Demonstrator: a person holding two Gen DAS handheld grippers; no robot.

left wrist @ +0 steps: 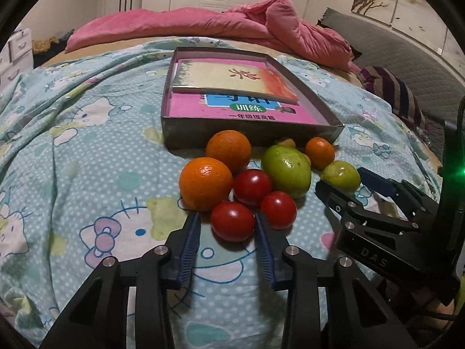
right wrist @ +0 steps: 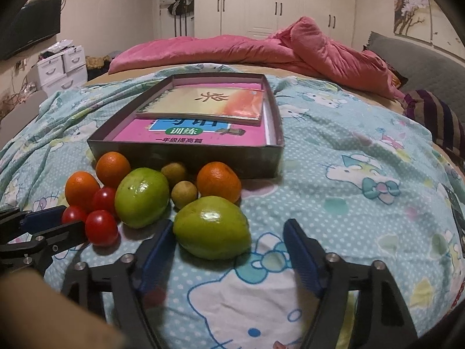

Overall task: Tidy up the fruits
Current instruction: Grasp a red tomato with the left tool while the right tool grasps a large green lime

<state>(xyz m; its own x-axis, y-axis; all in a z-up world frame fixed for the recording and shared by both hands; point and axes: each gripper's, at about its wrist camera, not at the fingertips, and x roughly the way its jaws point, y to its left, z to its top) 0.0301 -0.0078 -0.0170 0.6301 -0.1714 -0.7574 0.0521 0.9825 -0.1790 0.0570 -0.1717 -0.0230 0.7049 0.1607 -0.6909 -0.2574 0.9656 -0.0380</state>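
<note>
Fruits lie in a cluster on the bedsheet in front of a grey box (left wrist: 250,138). There are three oranges, three red tomatoes, two green fruits and two small brownish fruits (right wrist: 184,194). My left gripper (left wrist: 228,222) is open, its fingers on either side of the nearest tomato (left wrist: 232,225), beside an orange (left wrist: 205,184). My right gripper (right wrist: 229,232) is open around the nearer green fruit (right wrist: 212,226); in the left wrist view it (left wrist: 340,180) sits at that fruit (left wrist: 341,176). The bigger green fruit (left wrist: 286,171) lies between the two grippers.
The grey box (right wrist: 186,157) holds a pink booklet (right wrist: 200,136) with a beige book (right wrist: 209,103) on top. A pink quilt (right wrist: 261,49) is bunched at the far side of the bed. A striped cushion (right wrist: 436,116) and grey headboard are at the right.
</note>
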